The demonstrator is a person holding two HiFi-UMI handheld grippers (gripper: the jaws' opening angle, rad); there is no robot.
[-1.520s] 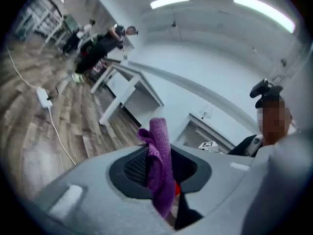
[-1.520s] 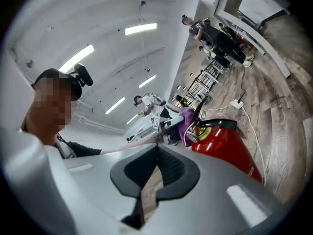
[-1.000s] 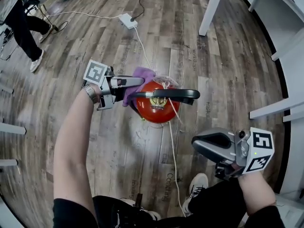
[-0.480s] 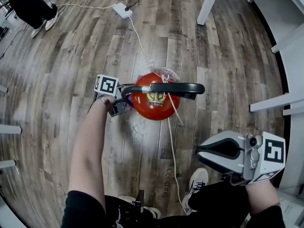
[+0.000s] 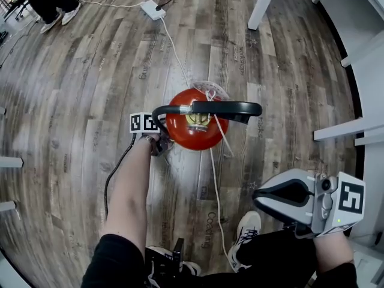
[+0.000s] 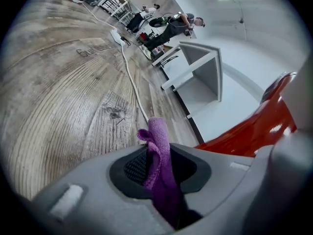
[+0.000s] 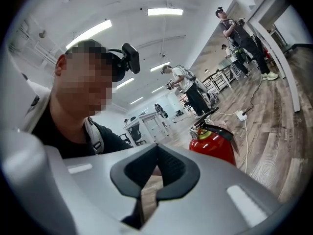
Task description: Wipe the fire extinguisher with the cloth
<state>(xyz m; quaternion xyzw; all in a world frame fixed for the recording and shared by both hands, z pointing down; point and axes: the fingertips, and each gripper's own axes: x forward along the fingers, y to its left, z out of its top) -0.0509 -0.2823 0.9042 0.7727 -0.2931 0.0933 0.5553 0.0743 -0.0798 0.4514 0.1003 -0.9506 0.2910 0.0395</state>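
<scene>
Pinching a purple cloth point(image 6: 158, 156), the left tongs point(image 5: 159, 146) are reaching low along the left flank of the fire extinguisher point(image 5: 193, 131), which is standing upright on the wood-plank floor point(image 5: 84, 71) just ahead of the person's feet. This looks like the wiping step itself, working down the side of the cylinder; whether the cloth is actually touching the red wall cannot be told. The right tongs point(image 5: 264, 195) are pressed together on nothing, hanging well apart to the right. The cloth is soft and fleecy, bunching into a limp ridge. The extinguisher is glossy red with a rounded shoulder and a long black lever handle point(image 5: 227, 108). Next, the cloth probably needs pressing flat and dragging round the slick curve, gently, since nothing is steadying the cylinder
</scene>
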